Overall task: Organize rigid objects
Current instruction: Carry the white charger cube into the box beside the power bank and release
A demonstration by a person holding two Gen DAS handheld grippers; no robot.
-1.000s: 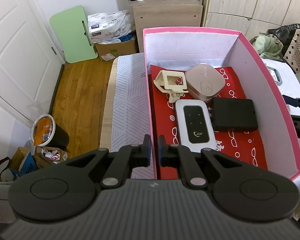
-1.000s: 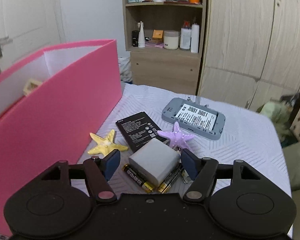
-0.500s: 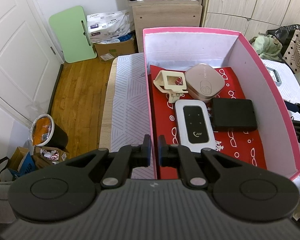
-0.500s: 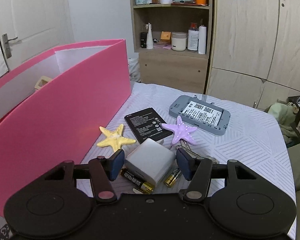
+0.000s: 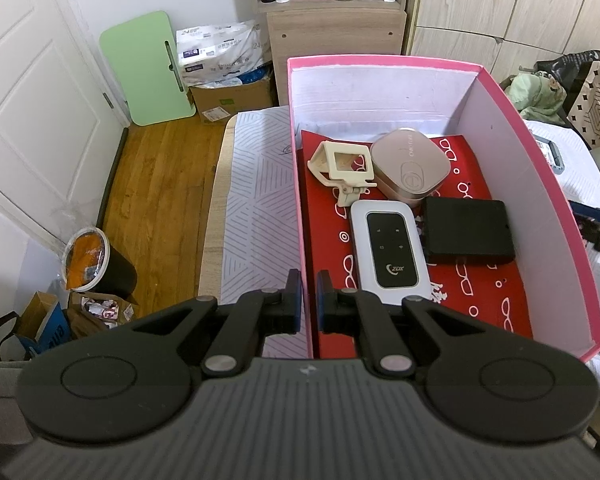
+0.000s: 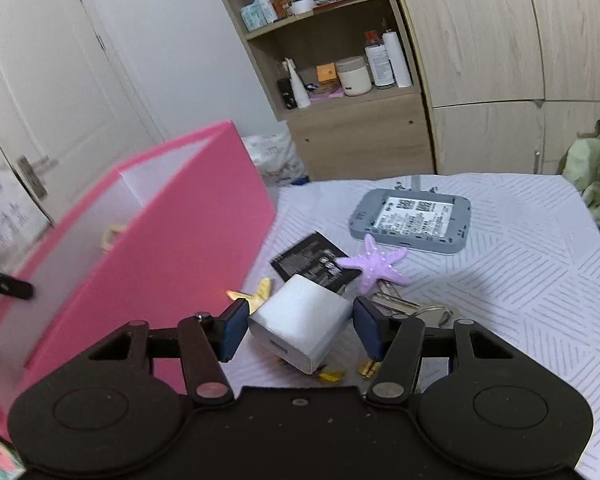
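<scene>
The pink box (image 5: 556, 208) sits on my table, its left wall pinched by my left gripper (image 5: 309, 296), jaws nearly together. My right gripper (image 6: 300, 326) has just narrowed about halfway and grips the white charger (image 6: 300, 322), lifted above the batteries (image 6: 366, 368) beside the box.

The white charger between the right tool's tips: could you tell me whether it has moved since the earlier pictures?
Yes. The white charger, gripped in the right tool, has lifted off the batteries and now sits tilted, nearer the pink box.
</scene>
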